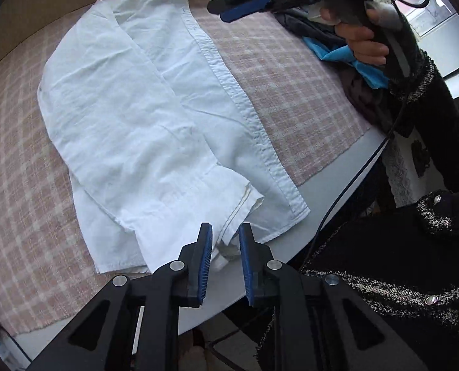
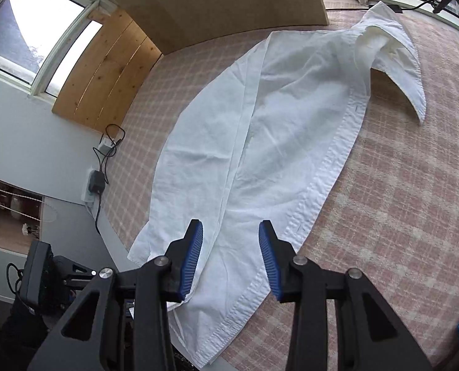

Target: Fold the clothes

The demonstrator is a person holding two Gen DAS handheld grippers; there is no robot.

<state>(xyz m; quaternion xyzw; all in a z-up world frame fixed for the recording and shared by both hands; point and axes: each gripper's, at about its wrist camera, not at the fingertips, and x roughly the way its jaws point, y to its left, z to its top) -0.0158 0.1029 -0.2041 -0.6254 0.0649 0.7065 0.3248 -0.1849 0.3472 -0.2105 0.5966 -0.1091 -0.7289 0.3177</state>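
A white button-up shirt [image 1: 143,105] lies lengthwise on the pink checked cloth [image 1: 279,92] that covers the counter [image 1: 319,198], already narrowed: one side is turned in over the body and a sleeve [image 1: 155,154] runs down the top of it, its cuff near the hem, so that the button placket [image 1: 238,99] forms the long straight edge on one side. That lie suits a shirt partway through folding, with the long sides brought in and the length not yet halved, though one moment cannot say how it came so. The collar [image 2: 396,52] at the far end stands up and splays loose instead of lying flat. The left gripper [image 1: 225,241] hovers at the hem end with its fingers a narrow gap apart and nothing between them, lined up with the cuff and bottom corner, probably the place to seize for a fold toward the collar. The right gripper [image 2: 231,241] hangs above the lower body of the shirt, fingers spread wide and empty; the left wrist view shows the person's hand [image 1: 362,37] holding it well above the cloth. The hem corner reaches past the checked cloth onto bare counter near the front edge, so there is little spare room on that side. Toward the collar the cloth is open. A heap of dark and blue garments [image 1: 337,49] crowds the placket side, and a wooden board [image 2: 217,3] bounds the far side.
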